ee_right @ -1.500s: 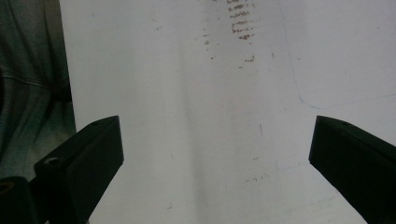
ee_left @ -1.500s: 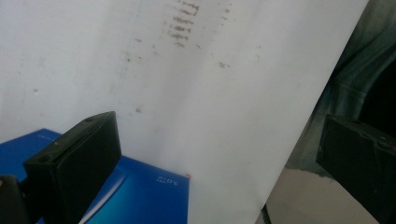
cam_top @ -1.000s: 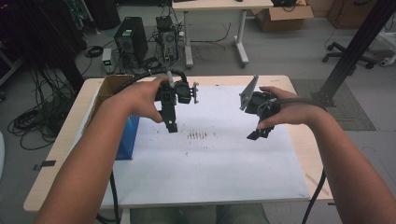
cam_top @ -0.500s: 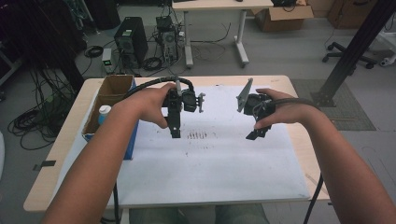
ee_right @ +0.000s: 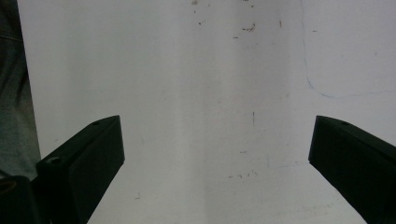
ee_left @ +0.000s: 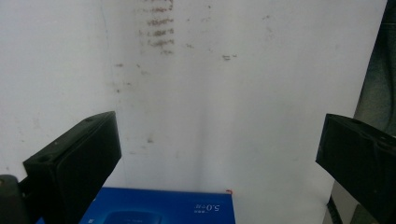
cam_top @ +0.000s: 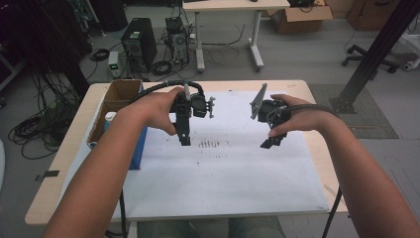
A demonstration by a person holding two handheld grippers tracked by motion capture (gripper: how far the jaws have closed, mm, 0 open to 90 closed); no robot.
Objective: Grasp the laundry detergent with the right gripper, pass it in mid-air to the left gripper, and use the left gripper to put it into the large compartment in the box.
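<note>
Holds the left gripper above the white sheet near its 10 o'clock, jaws spread wide and empty, tips aimed down. Looks, in the left gripper view, past those parted jaws at the blue box, which lies at the sheet's 9 o'clock edge just beside the cardboard box. Seems opened that wide to span the box for a grab. Parks the right gripper near 2 o'clock, equally wide, gripping nothing, well apart from the box, probably to leave room.
</note>
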